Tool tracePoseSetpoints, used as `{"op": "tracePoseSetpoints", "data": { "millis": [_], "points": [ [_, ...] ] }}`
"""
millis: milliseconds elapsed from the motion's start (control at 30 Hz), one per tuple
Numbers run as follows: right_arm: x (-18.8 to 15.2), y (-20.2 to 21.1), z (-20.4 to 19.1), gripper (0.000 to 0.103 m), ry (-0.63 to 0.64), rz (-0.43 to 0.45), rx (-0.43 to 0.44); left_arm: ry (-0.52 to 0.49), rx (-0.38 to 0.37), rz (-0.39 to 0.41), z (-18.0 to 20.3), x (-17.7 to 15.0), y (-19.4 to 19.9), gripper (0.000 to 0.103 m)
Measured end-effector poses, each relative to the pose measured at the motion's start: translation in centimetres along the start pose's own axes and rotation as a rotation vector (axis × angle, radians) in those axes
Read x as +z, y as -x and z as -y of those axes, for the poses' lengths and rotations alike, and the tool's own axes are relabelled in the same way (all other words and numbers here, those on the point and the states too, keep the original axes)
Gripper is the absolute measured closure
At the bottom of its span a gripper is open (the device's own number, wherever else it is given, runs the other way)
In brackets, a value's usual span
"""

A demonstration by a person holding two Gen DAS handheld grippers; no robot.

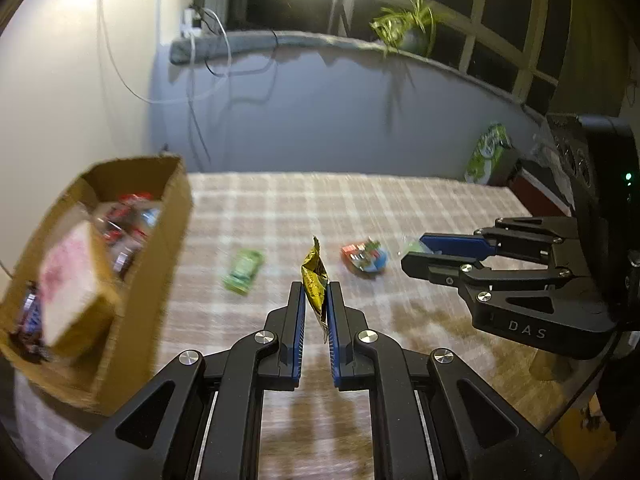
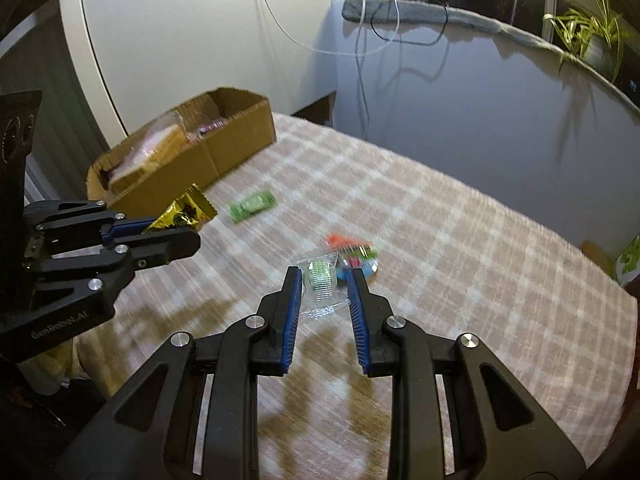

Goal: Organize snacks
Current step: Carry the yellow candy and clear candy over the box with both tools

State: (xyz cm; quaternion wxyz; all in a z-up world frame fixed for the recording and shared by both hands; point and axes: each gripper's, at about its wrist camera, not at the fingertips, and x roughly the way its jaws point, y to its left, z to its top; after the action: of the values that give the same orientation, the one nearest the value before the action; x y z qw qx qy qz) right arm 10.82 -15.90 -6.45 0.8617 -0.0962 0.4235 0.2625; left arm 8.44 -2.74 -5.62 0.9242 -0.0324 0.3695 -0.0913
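My left gripper is shut on a gold snack packet and holds it above the table; it also shows in the right wrist view with the gold packet. My right gripper is closed on a clear packet with a green snack inside; it also shows in the left wrist view. A green packet and a red-and-blue packet lie on the checked tablecloth. The cardboard box at the left holds several snacks.
A green bag stands at the table's far right. A windowsill with a potted plant and hanging cables runs behind the table. A wall is to the left of the box.
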Motion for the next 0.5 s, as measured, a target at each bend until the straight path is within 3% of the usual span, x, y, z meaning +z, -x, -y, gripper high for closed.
{"op": "tracePoseSetpoints", "data": {
  "millis": [500],
  "points": [
    [5.5,0.0,-4.8,0.078,0.058,0.078,0.043,0.053,0.059,0.103,-4.9,1.1,3.9,0.094]
  ]
}}
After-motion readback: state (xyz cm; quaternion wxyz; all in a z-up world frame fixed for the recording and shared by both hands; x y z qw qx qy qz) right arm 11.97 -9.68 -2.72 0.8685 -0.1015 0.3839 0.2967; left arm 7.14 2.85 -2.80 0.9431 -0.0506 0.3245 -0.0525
